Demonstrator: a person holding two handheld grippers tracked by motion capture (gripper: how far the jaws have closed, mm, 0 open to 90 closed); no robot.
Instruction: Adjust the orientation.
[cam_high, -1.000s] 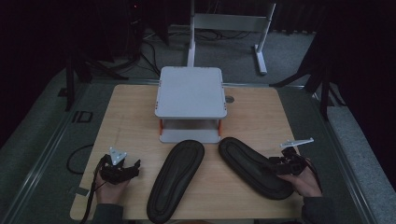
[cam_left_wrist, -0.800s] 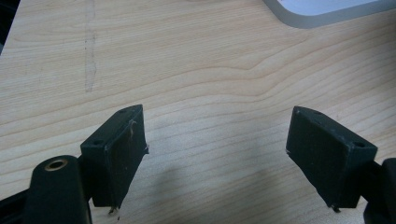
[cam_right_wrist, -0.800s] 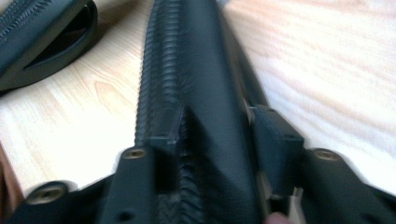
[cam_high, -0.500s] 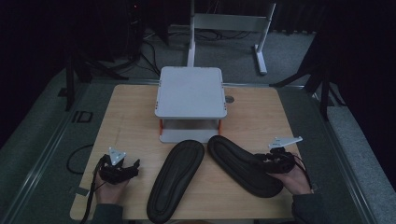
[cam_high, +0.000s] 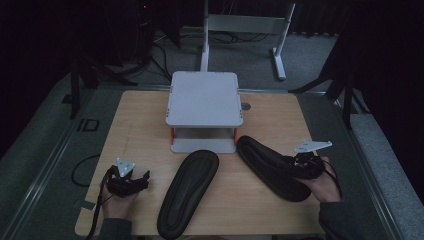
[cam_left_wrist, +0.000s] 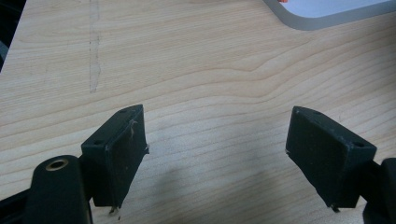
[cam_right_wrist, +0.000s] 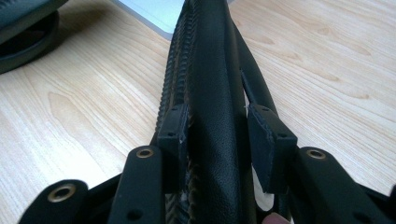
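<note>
Grippers: two, one held in each hand at the near edge of the bench (cam_high: 145, 120).

Right gripper (cam_high: 295, 165): jaws are clamped on a black slipper (cam_high: 270, 167), gripped at its near end. In the right gripper view the slipper (cam_right_wrist: 210, 84) is seen on edge between the pads, ribbed sole to one side, smooth upper to the other, running away toward a grey stand (cam_right_wrist: 149, 14). In the high view the slipper is angled across the right part of the bench, its far end near the stand's base.

Left gripper (cam_high: 129, 182): jaws are spread wide, nothing between them; bare wood is seen between the pads (cam_left_wrist: 121, 149) in the left gripper view. It is placed at the left front of the bench.

Second slipper (cam_high: 189, 192): black, laid flat between the grippers, well apart from both.

Stand (cam_high: 204, 97): grey, two-tiered, orange posts, set at the bench's far centre.
</note>
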